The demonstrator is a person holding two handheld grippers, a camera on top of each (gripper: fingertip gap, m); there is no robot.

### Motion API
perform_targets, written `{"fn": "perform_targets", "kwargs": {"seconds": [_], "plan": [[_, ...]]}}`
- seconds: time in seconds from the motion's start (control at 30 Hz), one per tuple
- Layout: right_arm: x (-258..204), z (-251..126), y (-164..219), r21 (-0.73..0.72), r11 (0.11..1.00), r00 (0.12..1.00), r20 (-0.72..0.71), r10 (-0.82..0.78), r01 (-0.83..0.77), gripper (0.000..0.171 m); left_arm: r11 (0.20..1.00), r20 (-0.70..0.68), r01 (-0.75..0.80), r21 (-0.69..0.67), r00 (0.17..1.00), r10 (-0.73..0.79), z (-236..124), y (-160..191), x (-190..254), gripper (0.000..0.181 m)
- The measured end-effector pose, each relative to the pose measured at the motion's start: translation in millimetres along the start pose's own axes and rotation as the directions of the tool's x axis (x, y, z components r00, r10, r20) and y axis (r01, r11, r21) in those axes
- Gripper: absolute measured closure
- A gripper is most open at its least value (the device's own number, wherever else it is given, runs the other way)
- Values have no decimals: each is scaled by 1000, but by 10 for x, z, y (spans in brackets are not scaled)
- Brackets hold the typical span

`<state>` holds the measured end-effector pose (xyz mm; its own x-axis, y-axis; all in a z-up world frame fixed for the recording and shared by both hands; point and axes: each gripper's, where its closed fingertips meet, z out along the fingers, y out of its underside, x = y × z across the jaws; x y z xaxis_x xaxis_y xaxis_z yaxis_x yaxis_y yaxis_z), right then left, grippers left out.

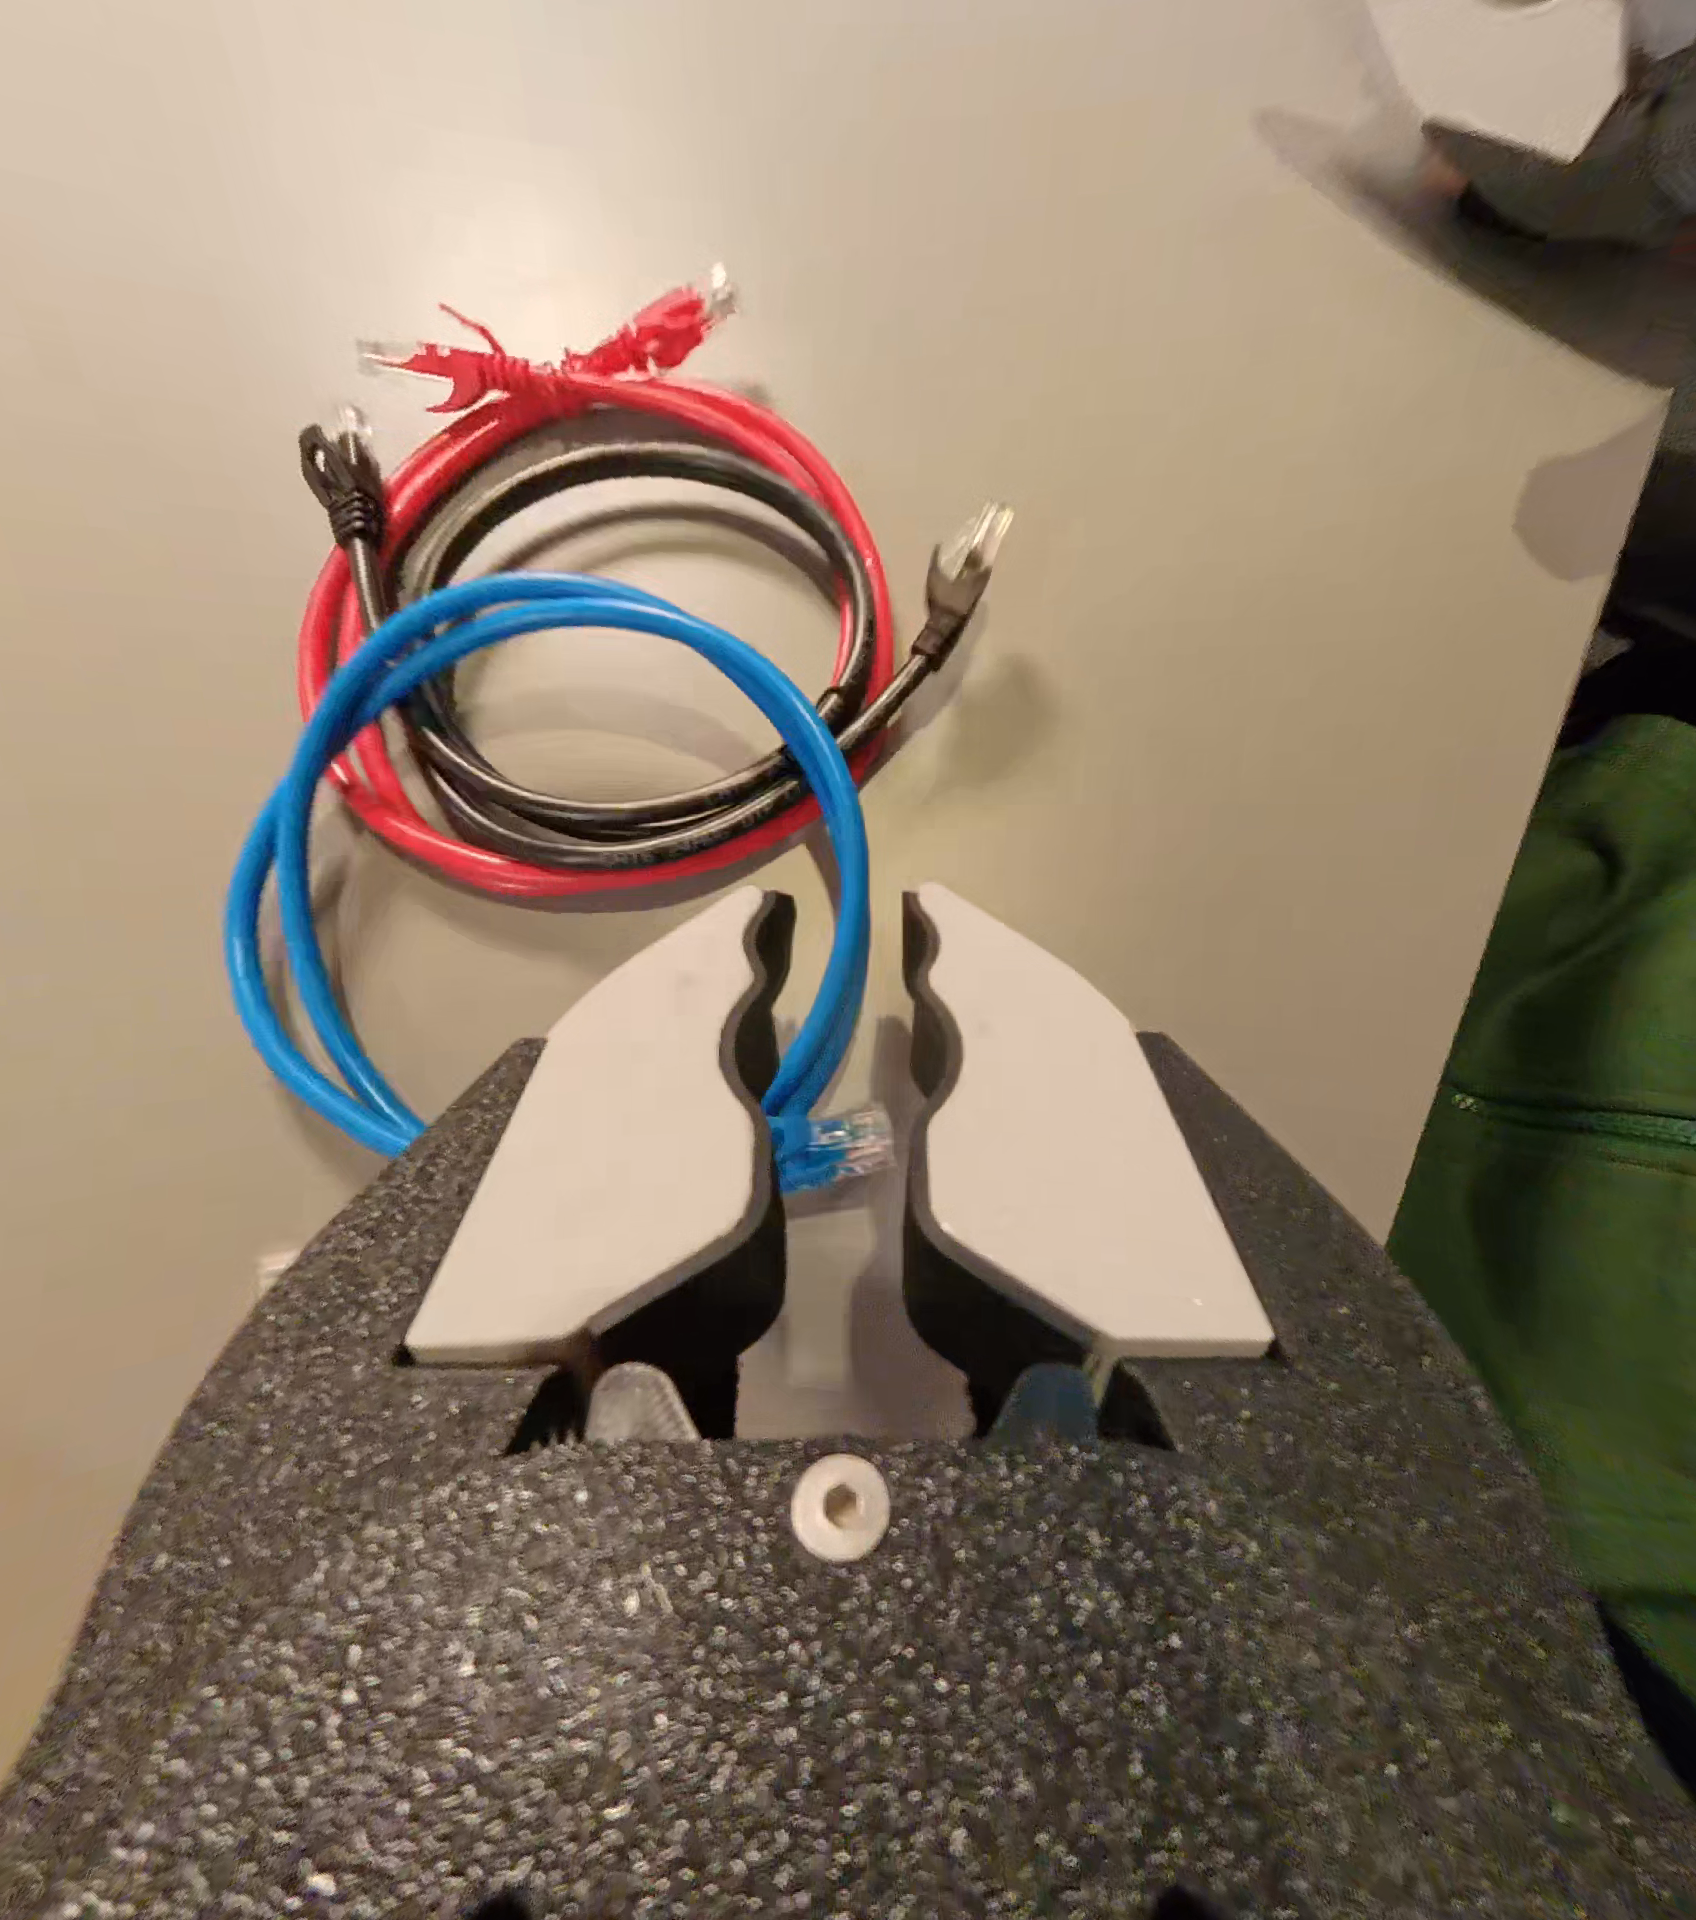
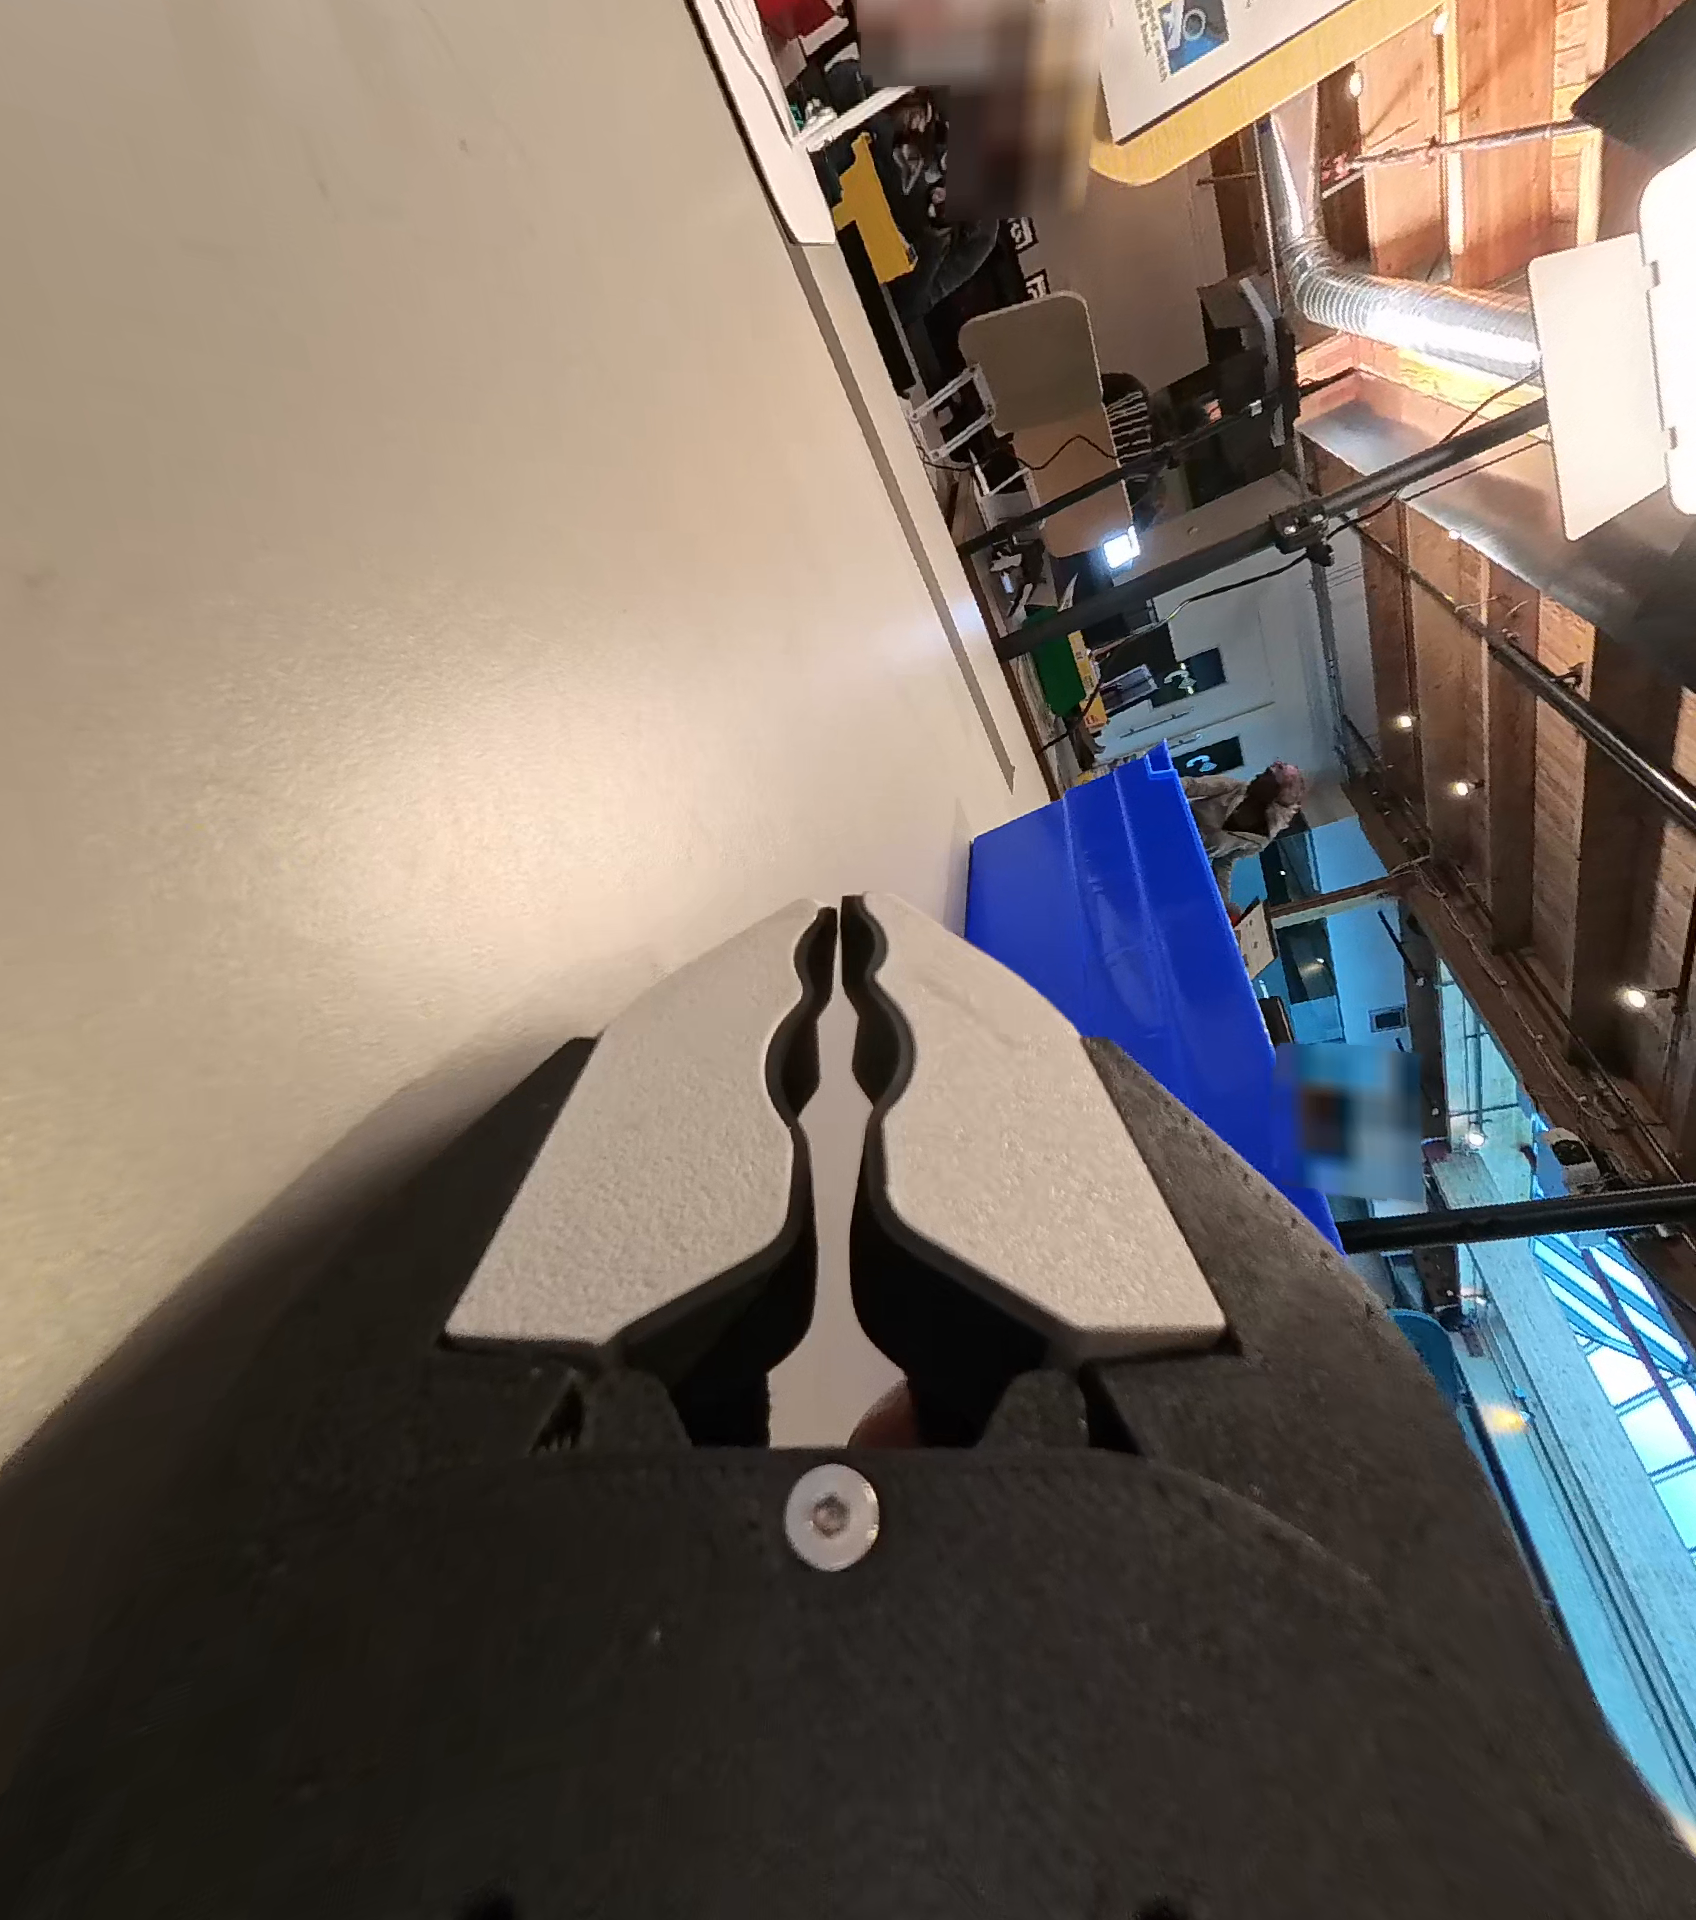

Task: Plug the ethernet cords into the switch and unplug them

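Observation:
In the left wrist view, three coiled ethernet cords lie on a beige table (image 1: pixel 148 312): a red cord (image 1: pixel 828 473), a black cord (image 1: pixel 615 816) and a blue cord (image 1: pixel 314 831). My left gripper (image 1: pixel 846 912) is open just above them. The blue cord's loop and its clear plug (image 1: pixel 849 1140) sit between the two grey fingers, not clamped. The black cord's plugs lie at the left (image 1: pixel 340 457) and right (image 1: pixel 969 556) of the coil. My right gripper (image 2: pixel 839 916) is shut and empty, rolled sideways over the table. No switch is in view.
The table's right edge (image 1: pixel 1592 665) runs beside a green jacket (image 1: pixel 1602 1143). A blurred grey object (image 1: pixel 1654 156) moves at the top right. In the right wrist view a blue bin (image 2: pixel 1114 935) stands at the table's far edge, with room clutter beyond. Spacing between my two grippers at the tips: around 30 cm.

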<state>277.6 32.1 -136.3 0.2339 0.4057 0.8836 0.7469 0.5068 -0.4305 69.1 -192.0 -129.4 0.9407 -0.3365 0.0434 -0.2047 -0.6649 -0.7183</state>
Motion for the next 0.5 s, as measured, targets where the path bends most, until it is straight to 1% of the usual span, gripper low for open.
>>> {"fn": "perform_targets", "kwargs": {"seconds": [0.07,0.13,0.2,0.27,0.33,0.4,0.47,0.5], "plan": [[-33,18,4,-4,1000,999,41,13,-12,169,997,-28,13,72,1000,-11,-117,-68,11,155],[-82,47,6,-7,999,993,114,42,-41,166,988,-9,34,153,999,-33,-373,-158,-90,149],[-115,91,15,-19,995,975,199,96,-94,159,977,96,45,210,993,-66,-736,-203,-388,142],[-111,142,5,-20,987,951,268,157,-158,154,965,236,60,253,964,-122,-1177,-186,-814,135],[-100,203,11,-34,978,925,320,204,-204,149,955,393,82,285,899,-194,-1651,-81,-1337,128],[-90,273,18,-47,974,908,353,224,-222,147,945,514,151,289,809,-287,-2066,147,-1874,122],[-99,346,14,-54,973,897,379,227,-223,146,931,561,245,271,746,-359,-2305,418,-2302,116],[-107,382,11,-59,974,893,390,224,-219,147,926,560,286,248,738,-378,-2344,545,-2463,114]]}}
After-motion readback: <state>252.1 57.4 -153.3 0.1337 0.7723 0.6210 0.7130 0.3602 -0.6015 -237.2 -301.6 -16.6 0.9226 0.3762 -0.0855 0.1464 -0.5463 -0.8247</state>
